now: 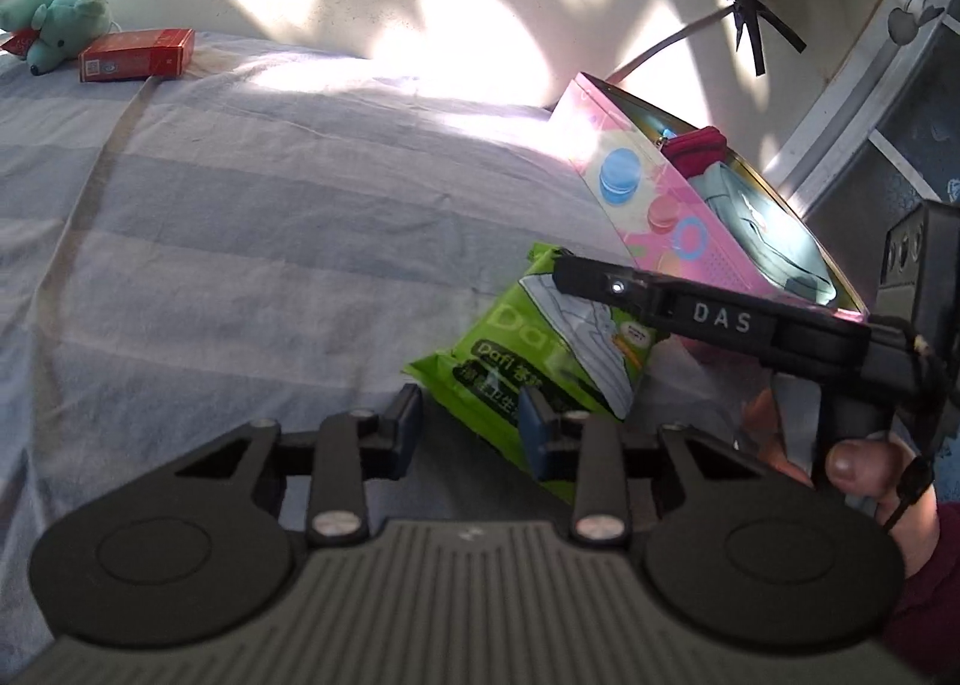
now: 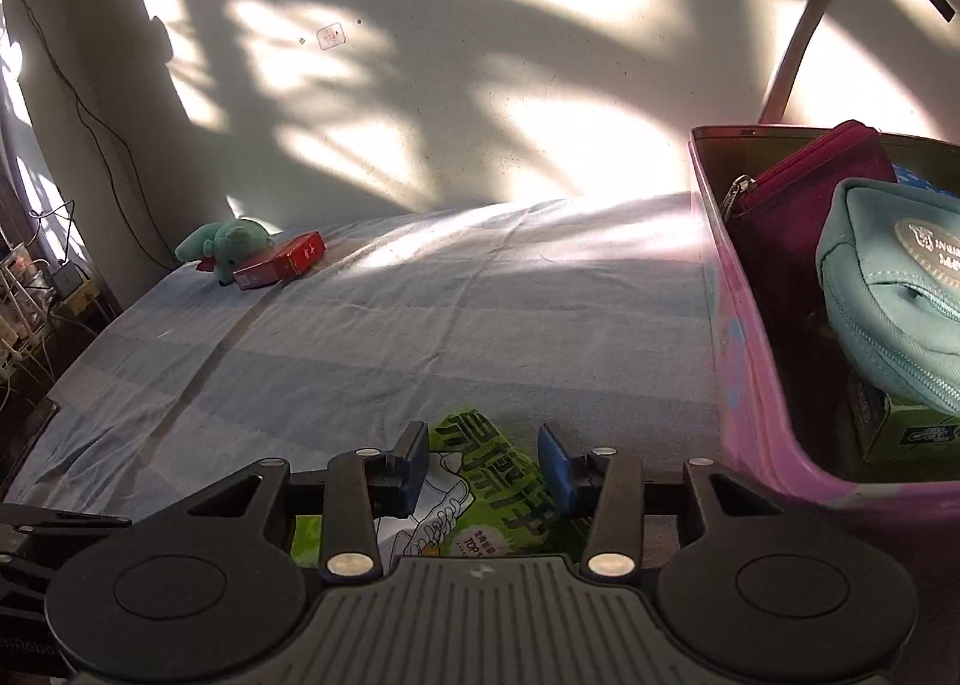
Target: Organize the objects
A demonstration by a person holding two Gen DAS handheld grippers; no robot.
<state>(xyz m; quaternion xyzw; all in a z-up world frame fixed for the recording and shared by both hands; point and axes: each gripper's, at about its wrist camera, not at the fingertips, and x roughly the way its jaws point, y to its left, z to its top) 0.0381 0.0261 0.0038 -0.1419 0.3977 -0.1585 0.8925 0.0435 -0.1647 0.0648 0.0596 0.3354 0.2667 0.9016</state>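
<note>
A green wipes pack (image 1: 540,349) lies on the striped bed sheet against the pink box (image 1: 636,187). My left gripper (image 1: 473,415) stands partly open at the pack's lower corner; its right pad overlaps the pack's edge and sheet shows in the gap. In the right wrist view the pack (image 2: 474,433) lies between and under the pads of my right gripper (image 2: 485,457), whose jaws stand apart without clearly pressing it. One right finger (image 1: 600,283) reaches over the pack's top edge. The pink box (image 2: 744,361) holds a teal pouch (image 2: 888,289) and a magenta pouch (image 2: 804,187).
A teal plush toy (image 1: 54,24) and a red carton (image 1: 138,54) sit at the bed's far left by the wall. A person's hand (image 1: 864,469) holds the right gripper. A lamp pole and power strips are at the upper right. Wide bare sheet (image 2: 420,313) spreads in the middle.
</note>
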